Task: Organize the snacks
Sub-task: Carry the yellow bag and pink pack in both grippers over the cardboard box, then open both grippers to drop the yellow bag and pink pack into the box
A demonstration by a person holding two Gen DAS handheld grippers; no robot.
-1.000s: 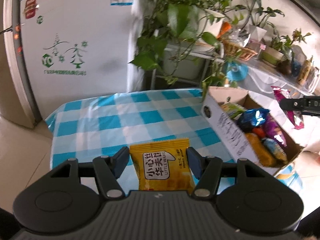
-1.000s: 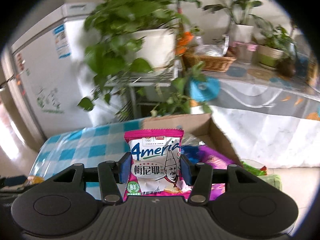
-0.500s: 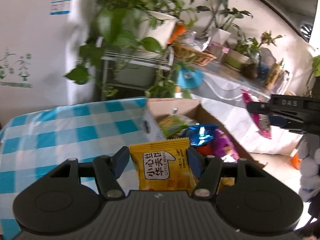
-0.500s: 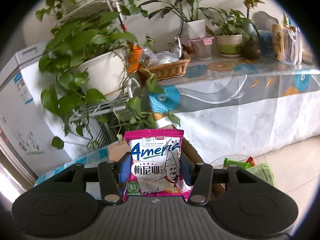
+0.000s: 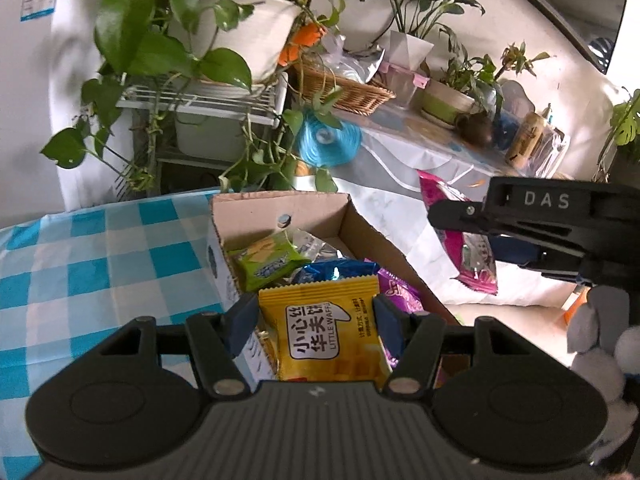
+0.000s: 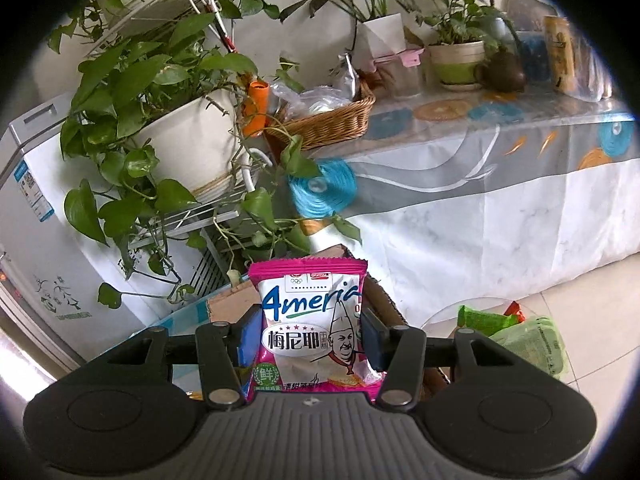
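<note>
The left gripper (image 5: pixel 316 316) is clamped on a yellow waffle packet (image 5: pixel 326 338), its blue pads pressing the packet's two side edges. The packet stands upright between the fingers, label facing the camera, and hangs over the open cardboard box (image 5: pixel 280 210). In the left wrist view the box sits at the centre, on the right edge of the bench (image 5: pixel 92 264) covered in a blue-and-white checked cloth, which spreads toward 9 o'clock. Inside the box lie a green snack packet (image 5: pixel 266 258) toward 11 o'clock of the yellow one, a blue foil packet (image 5: pixel 336 270) just behind it at 12 o'clock, and a purple packet (image 5: pixel 398 294) at 2 o'clock.

The right gripper (image 6: pixel 308 334) is clamped on a pink biscuit packet (image 6: pixel 310 328), also held upright by its side edges. In the left wrist view this gripper (image 5: pixel 448 216) comes in from 3 o'clock, with the pink packet (image 5: pixel 460 240) hanging from it outside the box's right wall, above the floor. In the right wrist view only a corner of the box (image 6: pixel 228 306) shows behind the packet, at 10 o'clock of it.

Behind the box stand a potted trailing plant (image 5: pixel 236 36) on a white wire rack, a wicker basket (image 5: pixel 344 88) and further pots on a cloth-covered side table (image 6: pixel 500 184). A green bag (image 6: pixel 520 334) lies on the floor at 3 o'clock in the right wrist view.
</note>
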